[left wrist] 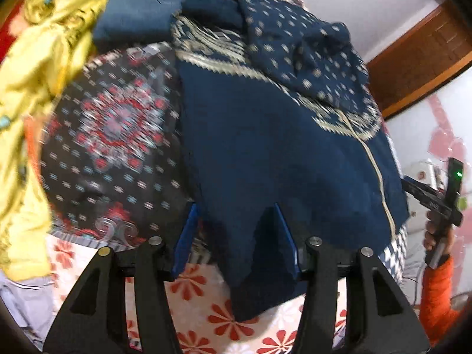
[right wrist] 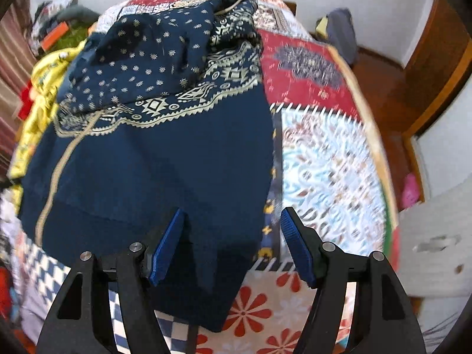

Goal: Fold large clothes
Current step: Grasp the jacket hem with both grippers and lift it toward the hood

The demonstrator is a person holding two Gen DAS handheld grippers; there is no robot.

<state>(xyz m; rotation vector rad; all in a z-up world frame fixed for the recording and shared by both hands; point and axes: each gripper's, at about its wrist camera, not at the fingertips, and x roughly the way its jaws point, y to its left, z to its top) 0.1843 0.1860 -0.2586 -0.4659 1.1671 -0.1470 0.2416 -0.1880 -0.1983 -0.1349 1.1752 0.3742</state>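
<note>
Navy blue garment (left wrist: 265,153) lies spread on the patchwork bedspread (right wrist: 324,153), its cream-patterned upper part bunched at the far end.

Left gripper (left wrist: 236,236): blue pads spread, a hanging corner of the garment's near hem lies between them; whether either pad touches the cloth I cannot tell.

Right gripper (right wrist: 233,244): pads wide apart over the garment's near right corner, nothing pinched.

Yellow garment (left wrist: 38,88) is heaped just left of the navy one. Black printed cloth (left wrist: 118,135) lies between them.
</note>
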